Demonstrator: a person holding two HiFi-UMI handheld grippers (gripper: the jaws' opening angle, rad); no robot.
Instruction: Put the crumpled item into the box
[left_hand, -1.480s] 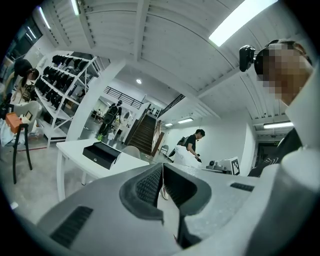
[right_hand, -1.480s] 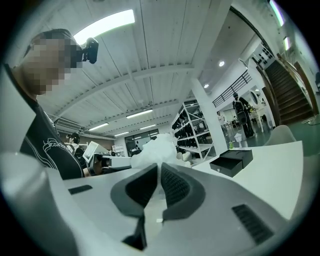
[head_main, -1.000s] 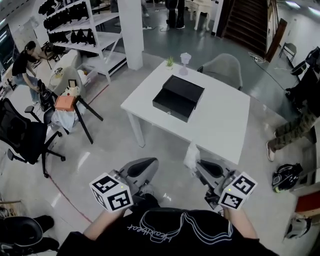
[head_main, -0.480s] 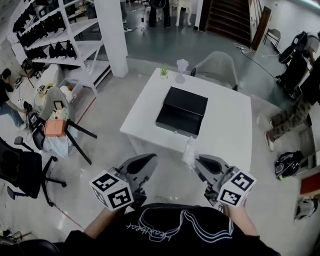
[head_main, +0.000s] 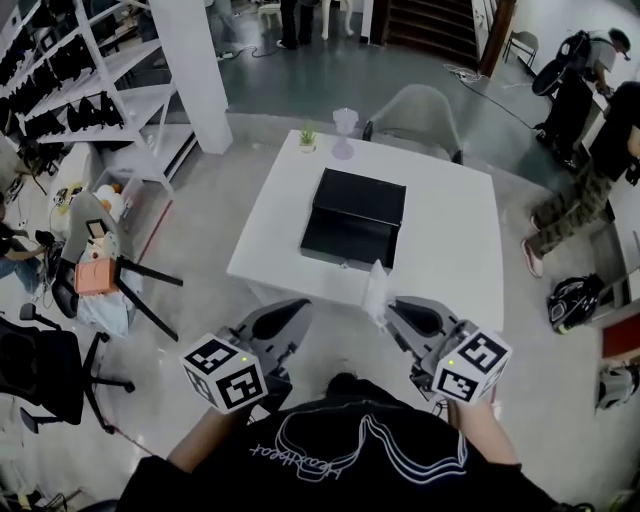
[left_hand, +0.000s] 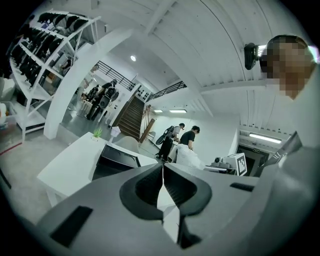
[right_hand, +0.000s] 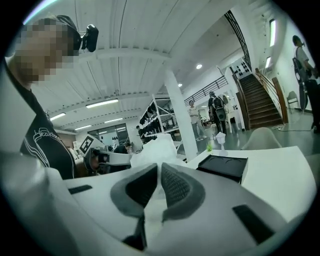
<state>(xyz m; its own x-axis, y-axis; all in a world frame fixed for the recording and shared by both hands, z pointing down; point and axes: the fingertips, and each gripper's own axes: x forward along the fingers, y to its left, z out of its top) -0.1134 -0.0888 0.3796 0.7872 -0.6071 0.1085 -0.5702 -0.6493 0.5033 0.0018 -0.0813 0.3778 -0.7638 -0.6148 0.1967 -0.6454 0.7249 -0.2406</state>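
In the head view the black box (head_main: 352, 215) lies open on a white table (head_main: 450, 255) ahead of me. My right gripper (head_main: 392, 312) hangs just short of the table's near edge, shut on a crumpled white item (head_main: 376, 290) that sticks up from its jaws. The right gripper view shows the crumpled item (right_hand: 159, 146) pinched in the right gripper (right_hand: 159, 176), with the box (right_hand: 224, 167) beyond. My left gripper (head_main: 300, 308) is level with it to the left, shut with nothing in it; its jaws meet in the left gripper (left_hand: 162, 172) view.
A grey chair (head_main: 420, 105), a small plant (head_main: 307, 136) and a clear vase (head_main: 344, 130) stand at the table's far side. A white pillar (head_main: 190, 70) and shelves are at the left, above a tipped stool (head_main: 120, 275). A person (head_main: 585, 160) stands at the right.
The table and box have come nearer in the head view as I walk toward them. Both grippers keep their places, and the crumpled item stays in the right one.
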